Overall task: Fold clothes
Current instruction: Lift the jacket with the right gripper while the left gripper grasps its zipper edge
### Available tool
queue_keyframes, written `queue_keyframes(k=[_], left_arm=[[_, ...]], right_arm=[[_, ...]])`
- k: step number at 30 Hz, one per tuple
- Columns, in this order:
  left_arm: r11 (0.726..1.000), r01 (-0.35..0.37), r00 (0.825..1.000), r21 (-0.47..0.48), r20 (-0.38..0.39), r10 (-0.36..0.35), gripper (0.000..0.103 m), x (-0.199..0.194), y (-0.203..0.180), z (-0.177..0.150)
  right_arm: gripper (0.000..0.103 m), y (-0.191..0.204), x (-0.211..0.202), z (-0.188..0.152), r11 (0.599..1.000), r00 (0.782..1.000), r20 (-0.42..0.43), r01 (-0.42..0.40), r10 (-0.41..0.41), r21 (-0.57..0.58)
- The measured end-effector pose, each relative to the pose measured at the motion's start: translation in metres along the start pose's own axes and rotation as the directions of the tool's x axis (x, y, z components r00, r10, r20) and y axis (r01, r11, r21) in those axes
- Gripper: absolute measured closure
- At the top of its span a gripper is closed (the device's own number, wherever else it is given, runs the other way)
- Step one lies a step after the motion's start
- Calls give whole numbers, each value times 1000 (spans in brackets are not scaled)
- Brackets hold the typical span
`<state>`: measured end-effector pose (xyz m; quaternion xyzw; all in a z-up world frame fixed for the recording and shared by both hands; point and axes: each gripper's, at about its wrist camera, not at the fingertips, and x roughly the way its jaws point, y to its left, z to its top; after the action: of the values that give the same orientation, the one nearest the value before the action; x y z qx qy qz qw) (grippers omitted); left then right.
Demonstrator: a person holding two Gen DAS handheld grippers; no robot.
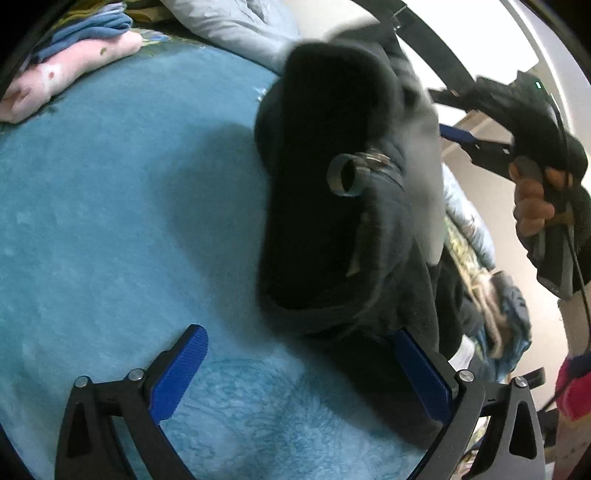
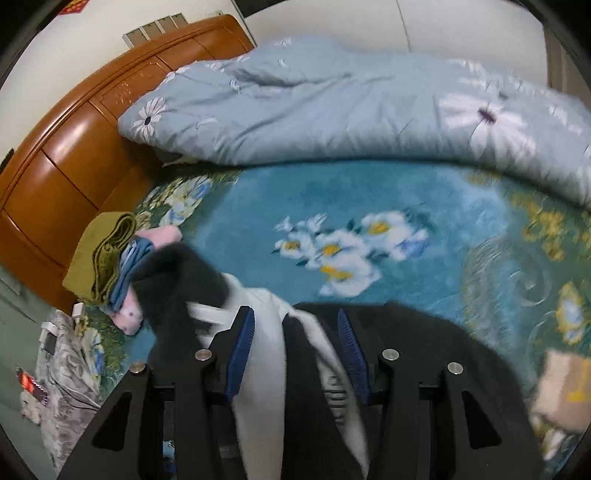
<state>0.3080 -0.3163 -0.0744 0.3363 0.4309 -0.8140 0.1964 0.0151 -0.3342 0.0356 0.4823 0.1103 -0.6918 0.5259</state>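
Hanging limp and heavy, the dark grey fleece garment (image 1: pixel 325 192) is pinched by the right gripper (image 2: pixel 295 343), while the left gripper (image 1: pixel 295 373) is held wide, its free hem best taken.

We see a bedroom: a teal floral blanket (image 2: pixel 369 206) covers the bed, w/ a pale blue daisy-print duvet (image 2: pixel 332 107) bunched along its far side. A glossy wooden headboard (image 2: pixel 74 155) stands at left against a white wall (image 2: pixel 92 18), under even light.
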Motion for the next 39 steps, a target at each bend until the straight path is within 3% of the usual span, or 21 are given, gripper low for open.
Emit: queue_keyframes(k=[5,7,9,12,15,19,23,25,27,30,32,35,39], left_arm=[[1000,-1,1000,15,-1,1,0,0,-6,3],[1000,-1,1000,18,1,1,0,-1,-5,4],[1000,-1,1000,22,1,1,0,-2,-5,4],[1000,4,1000,26,1,-4,0,-7,-4,5],[1000,13,1000,15,5,-13,0,-11,0,1],[1000,9,1000,21,7,-9,0,-10,2,-7],[1000,9,1000,26,6,-9,0,-8,5,-13],[1000,14,1000,24,4,-14,0,-11,7,-13],[1000,16,1000,22,3,-16,0,-14,9,-13],[1000,20,1000,20,1,-20,0,-19,11,-14],[1000,24,1000,13,0,-24,0,-23,13,-14],[1000,23,1000,11,-4,-23,0,-28,13,-15],[999,30,999,32,-21,-29,0,-31,7,-17]], right_arm=[[54,24,14,-3,990,990,14,-139,139,13],[54,46,8,-6,983,985,17,-171,172,-61],[54,81,9,-13,963,980,-47,-200,195,-183],[51,125,20,-30,920,980,-128,-187,151,-344],[46,171,46,-56,844,973,-221,-167,59,-510],[46,193,70,-78,768,973,-219,-87,-70,-634],[46,214,93,-101,668,960,-197,-16,-197,-744],[50,210,93,-100,653,957,-147,54,-249,-755],[98,203,92,-94,675,952,-129,98,-278,-731],[98,179,71,-71,743,952,-64,190,-298,-642],[98,150,41,-46,784,943,32,295,-332,-545],[98,102,-8,-18,834,910,147,413,-387,-366],[98,48,-67,-3,871,875,246,463,-418,-167]])
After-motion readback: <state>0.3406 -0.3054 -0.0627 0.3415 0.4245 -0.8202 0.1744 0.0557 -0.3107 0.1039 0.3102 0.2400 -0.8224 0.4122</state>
